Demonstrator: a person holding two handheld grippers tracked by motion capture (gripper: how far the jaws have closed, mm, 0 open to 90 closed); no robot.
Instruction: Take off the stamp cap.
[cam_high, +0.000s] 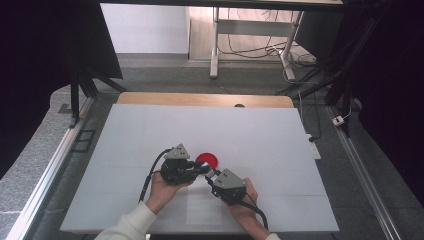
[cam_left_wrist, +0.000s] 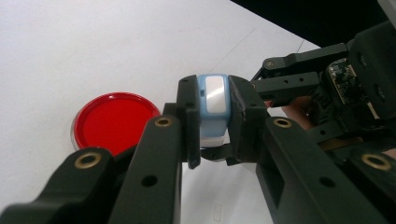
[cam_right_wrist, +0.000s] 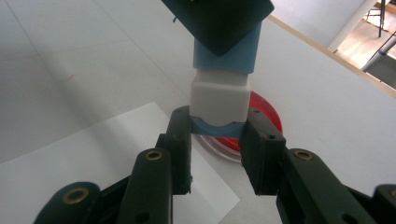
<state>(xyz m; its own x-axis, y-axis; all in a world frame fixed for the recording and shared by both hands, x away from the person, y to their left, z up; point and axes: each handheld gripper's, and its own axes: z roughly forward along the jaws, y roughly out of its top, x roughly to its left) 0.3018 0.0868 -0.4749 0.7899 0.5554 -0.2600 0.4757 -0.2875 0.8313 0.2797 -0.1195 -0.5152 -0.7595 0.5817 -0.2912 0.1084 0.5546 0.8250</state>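
Observation:
A small blue-and-white block (cam_left_wrist: 213, 93) hangs between both grippers just above the table. My left gripper (cam_left_wrist: 215, 116) is shut on its light blue upper part. In the right gripper view, the block (cam_right_wrist: 219, 95) shows a white middle and a blue lower end, and my right gripper (cam_right_wrist: 218, 135) is shut on that end. The left gripper's dark jaw (cam_right_wrist: 219, 18) covers the block's top there. A round red disc (cam_high: 207, 160) with a clear rim lies flat on the table just behind the block. From above, the left gripper (cam_high: 206, 170) and the right gripper (cam_high: 212, 176) meet tip to tip.
The white table top (cam_high: 150, 130) stretches wide on all sides, with a wooden edge (cam_high: 205, 99) at the far side. A white sheet of paper (cam_high: 205, 210) lies under the hands near the front edge. Dark stands and cables surround the table.

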